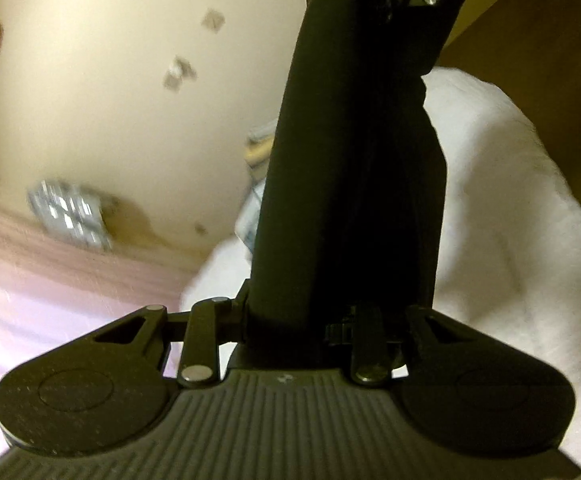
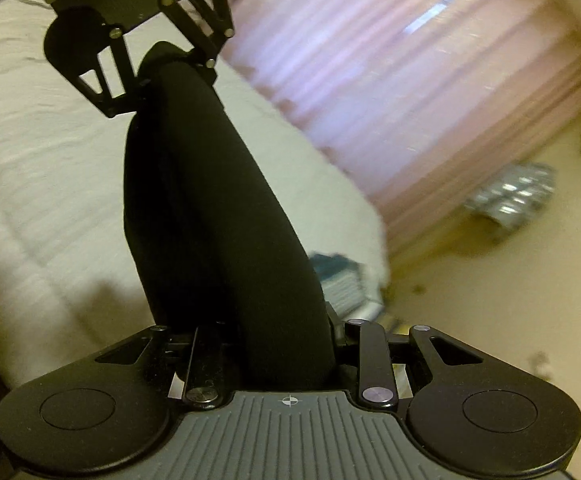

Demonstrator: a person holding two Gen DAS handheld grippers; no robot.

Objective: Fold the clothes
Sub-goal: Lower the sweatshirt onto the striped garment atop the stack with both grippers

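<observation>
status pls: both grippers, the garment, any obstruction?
Left gripper and right gripper both shut on black garment, stretched between them above white bed. No obstruction seen.

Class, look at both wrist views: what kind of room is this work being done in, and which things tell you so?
Most likely a bedroom. A white quilted bed cover fills one side, pink pleated curtains hang to the cream floor, and a black cloth garment is lifted over the bed.

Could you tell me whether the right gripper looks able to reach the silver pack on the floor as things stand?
Probably not: the right gripper is shut on the black garment, also held by the left gripper, and the silver pack lies far off beside the pink curtain.
</observation>
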